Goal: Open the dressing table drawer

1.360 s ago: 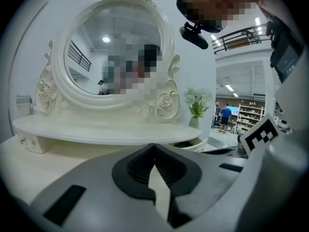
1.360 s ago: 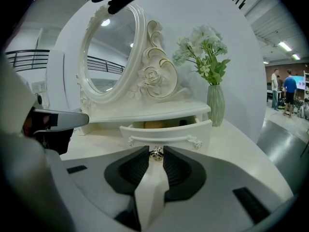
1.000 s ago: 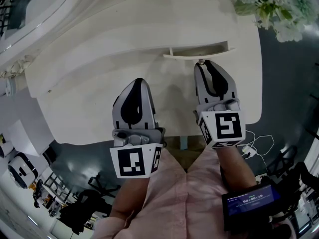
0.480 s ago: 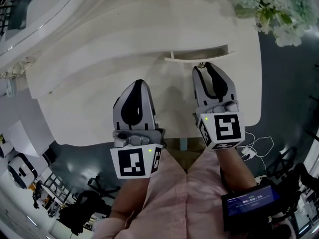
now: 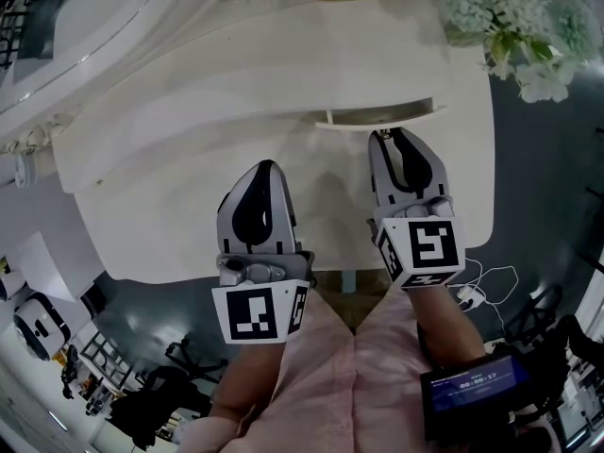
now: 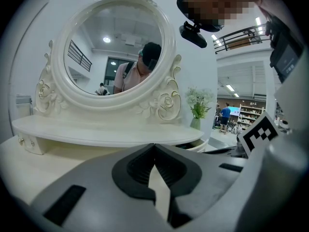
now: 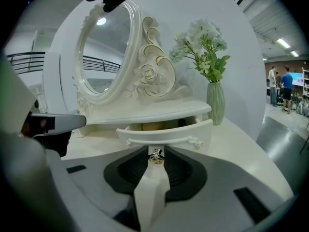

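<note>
The white dressing table [image 5: 160, 196] has its small drawer [image 5: 377, 116] [image 7: 164, 133] pulled partly out from under the raised shelf. A pale yellowish thing [image 7: 152, 126] shows inside the drawer. The drawer's little metal knob [image 7: 157, 156] [image 5: 382, 132] sits between the tips of my right gripper [image 5: 385, 134] [image 7: 156, 148]. Its jaws stand slightly apart around the knob and look loose on it. My left gripper [image 5: 267, 166] [image 6: 154, 145] hovers over the bare tabletop to the left, shut with nothing in it.
An oval mirror [image 6: 113, 52] in an ornate white frame stands at the back of the table. A green vase with white flowers [image 7: 216, 103] [image 5: 519, 17] stands at the right end, close to the drawer. Cables [image 5: 486, 281] lie on the dark floor past the table's edge.
The right jaws have spread a little around the knob. The whole head view has slid slightly down the picture. Both hands stay where they were.
</note>
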